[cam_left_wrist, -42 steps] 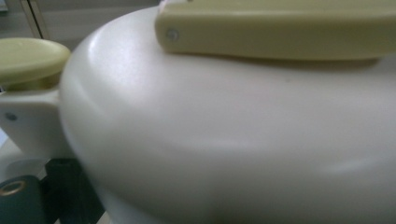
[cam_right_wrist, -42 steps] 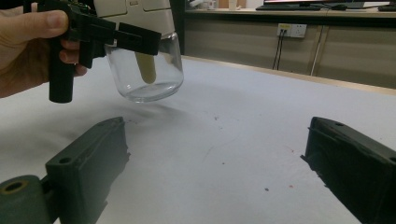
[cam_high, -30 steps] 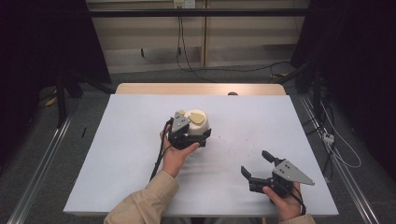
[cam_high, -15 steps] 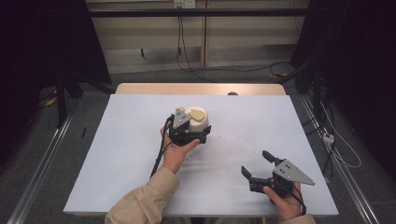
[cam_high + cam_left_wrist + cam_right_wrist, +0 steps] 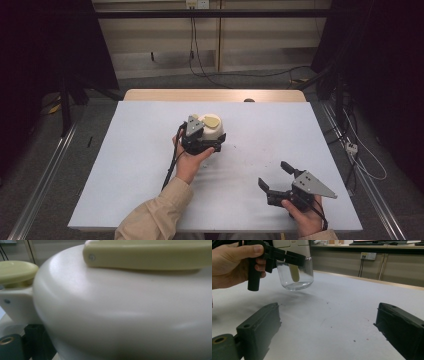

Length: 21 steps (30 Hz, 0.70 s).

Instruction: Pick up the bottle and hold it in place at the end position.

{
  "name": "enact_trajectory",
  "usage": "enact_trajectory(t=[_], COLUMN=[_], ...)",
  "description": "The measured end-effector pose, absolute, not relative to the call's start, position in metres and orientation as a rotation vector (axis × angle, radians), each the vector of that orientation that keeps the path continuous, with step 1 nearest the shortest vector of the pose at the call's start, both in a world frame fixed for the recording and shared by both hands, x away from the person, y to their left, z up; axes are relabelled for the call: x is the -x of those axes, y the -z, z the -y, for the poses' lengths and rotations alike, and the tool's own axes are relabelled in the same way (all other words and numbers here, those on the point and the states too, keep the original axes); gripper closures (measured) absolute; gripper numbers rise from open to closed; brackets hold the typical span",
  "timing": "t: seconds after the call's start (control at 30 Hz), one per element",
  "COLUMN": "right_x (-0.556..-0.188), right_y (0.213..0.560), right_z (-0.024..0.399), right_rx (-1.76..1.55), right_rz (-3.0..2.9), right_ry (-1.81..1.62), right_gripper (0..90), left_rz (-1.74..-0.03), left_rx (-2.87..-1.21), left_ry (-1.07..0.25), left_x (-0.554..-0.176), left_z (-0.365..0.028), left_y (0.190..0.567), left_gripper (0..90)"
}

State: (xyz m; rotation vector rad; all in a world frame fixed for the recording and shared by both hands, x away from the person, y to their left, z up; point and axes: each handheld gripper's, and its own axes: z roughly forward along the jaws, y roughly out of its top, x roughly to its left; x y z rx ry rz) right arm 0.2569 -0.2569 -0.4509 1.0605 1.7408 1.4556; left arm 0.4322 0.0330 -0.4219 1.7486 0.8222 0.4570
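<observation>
Containers: one, a jar (image 5: pixel 212 131) with a cream lid (image 5: pixel 125 315) and a clear glass body (image 5: pixel 295 275).
Lid parts: one pale yellow-green handle bar (image 5: pixel 150 255) across the top, one round yellow-green knob (image 5: pixel 16 271) at the side.
Inside the glass: one pale stick-like piece (image 5: pixel 294 272), hanging straight down.
Grippers: two, one per hand.
Hands: two, one sleeve at the near edge of the table (image 5: pixel 125 150).
Jar place: around the middle of the table, slightly toward the far edge; in the right gripper view lifted off the surface, with a shadow beneath.
Jar axis: long axis upright, lid up, rounded glass bottom down toward the table.
Left gripper (image 5: pixel 202 142): clamped on the jar just under the lid, jaws on either side of the neck, held by the left hand (image 5: pixel 189 162).
Right gripper (image 5: pixel 274 176): near the right near corner of the table, jaws spread wide apart with nothing between them, pointing toward the far left; held low by the right hand (image 5: pixel 305 220).
Gap between the two: well apart, bare table between.
Table surface: white sheet with a few faint dark specks (image 5: pixel 354 340).
</observation>
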Motion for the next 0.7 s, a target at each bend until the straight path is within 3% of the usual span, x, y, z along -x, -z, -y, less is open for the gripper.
enact_trajectory(t=[0.7], right_x=[-0.2568], right_y=[0.4508], right_z=[0.2567], right_rx=[-1.058], right_rz=[-1.743], right_ry=[-1.460], right_gripper=[4.9], left_rz=[-0.851], left_rx=[-1.764], left_ry=[-0.475], left_x=[-0.4393], left_z=[-0.0326], left_y=[0.4290], left_gripper=[5.3])
